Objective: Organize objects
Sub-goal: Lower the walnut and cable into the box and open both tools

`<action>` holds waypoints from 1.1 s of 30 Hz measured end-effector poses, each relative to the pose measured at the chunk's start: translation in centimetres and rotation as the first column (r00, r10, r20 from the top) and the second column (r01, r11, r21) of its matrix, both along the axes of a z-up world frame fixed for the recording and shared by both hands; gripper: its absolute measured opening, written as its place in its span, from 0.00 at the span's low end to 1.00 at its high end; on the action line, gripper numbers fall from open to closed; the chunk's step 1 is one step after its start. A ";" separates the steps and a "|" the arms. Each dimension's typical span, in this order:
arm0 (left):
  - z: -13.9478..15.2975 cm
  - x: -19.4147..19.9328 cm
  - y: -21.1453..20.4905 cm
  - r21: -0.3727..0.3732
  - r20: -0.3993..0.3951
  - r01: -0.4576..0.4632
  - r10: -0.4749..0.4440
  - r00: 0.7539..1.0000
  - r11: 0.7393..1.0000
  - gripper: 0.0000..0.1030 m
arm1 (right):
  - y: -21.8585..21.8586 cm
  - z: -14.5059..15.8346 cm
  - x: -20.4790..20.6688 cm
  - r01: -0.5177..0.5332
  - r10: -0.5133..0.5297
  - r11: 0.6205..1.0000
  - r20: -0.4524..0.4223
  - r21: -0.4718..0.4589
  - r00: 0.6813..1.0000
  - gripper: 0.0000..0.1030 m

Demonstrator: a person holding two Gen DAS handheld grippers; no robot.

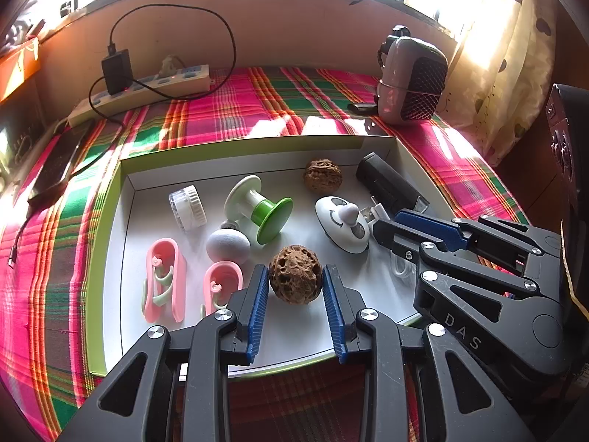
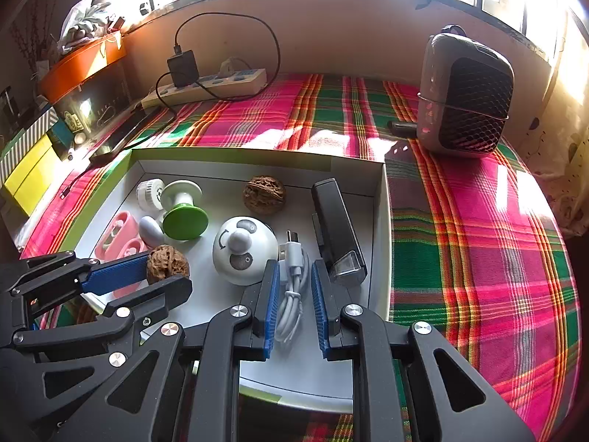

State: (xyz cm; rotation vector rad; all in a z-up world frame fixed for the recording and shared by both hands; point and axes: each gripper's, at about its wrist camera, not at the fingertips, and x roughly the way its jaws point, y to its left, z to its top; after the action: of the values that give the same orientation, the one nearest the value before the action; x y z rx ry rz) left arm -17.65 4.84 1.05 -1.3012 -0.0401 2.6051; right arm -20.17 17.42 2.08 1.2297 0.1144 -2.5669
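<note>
Left tool (image 1: 294, 280) jaws flanking walnut (image 1: 295, 274), right tool (image 2: 293, 281) clamped on white cable (image 2: 292, 287), inside tray (image 1: 110, 258)

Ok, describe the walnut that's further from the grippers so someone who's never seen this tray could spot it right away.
Start at the shallow white tray with the green rim on the plaid cloth. Along its far wall, just left of the long black device, lies the far walnut. It is flatter, with fine wrinkled ridges, and lies free, while the near walnut is rounder, pitted, and sits between the left gripper's pads.
</note>
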 end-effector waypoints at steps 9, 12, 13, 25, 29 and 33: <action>0.0 0.0 -0.1 0.000 0.000 0.000 0.000 1.000 1.000 0.28 | 0.1 0.0 0.1 0.007 -0.007 1.000 -0.003 0.002 1.000 0.18; 0.0 0.0 -0.1 0.000 0.000 0.000 0.000 1.000 1.000 0.28 | 0.1 0.0 0.0 0.008 -0.008 1.000 -0.003 0.002 1.000 0.18; 0.0 0.0 -0.1 0.001 0.000 0.000 0.000 1.000 1.000 0.28 | 0.2 0.0 0.0 0.007 -0.007 1.000 -0.002 0.002 1.000 0.18; 0.2 0.3 -0.1 0.000 -0.006 0.004 -0.004 1.000 1.000 0.28 | 0.2 0.3 0.4 0.015 -0.016 1.000 -0.007 -0.005 1.000 0.21; 0.6 0.5 -0.3 0.004 -0.018 0.001 -0.001 1.000 1.000 0.28 | 0.1 0.5 0.9 0.015 -0.015 1.000 -0.009 -0.005 1.000 0.21; 0.8 1.0 -0.5 0.006 -0.022 -0.003 0.003 1.000 1.000 0.28 | 0.0 0.6 1.3 0.014 -0.014 1.000 -0.012 -0.002 1.000 0.21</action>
State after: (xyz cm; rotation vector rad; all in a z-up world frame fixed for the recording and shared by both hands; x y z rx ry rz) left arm -16.61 4.34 1.85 -1.2714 -0.0465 2.6197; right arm -18.86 17.38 2.72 1.2182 0.1062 -2.5862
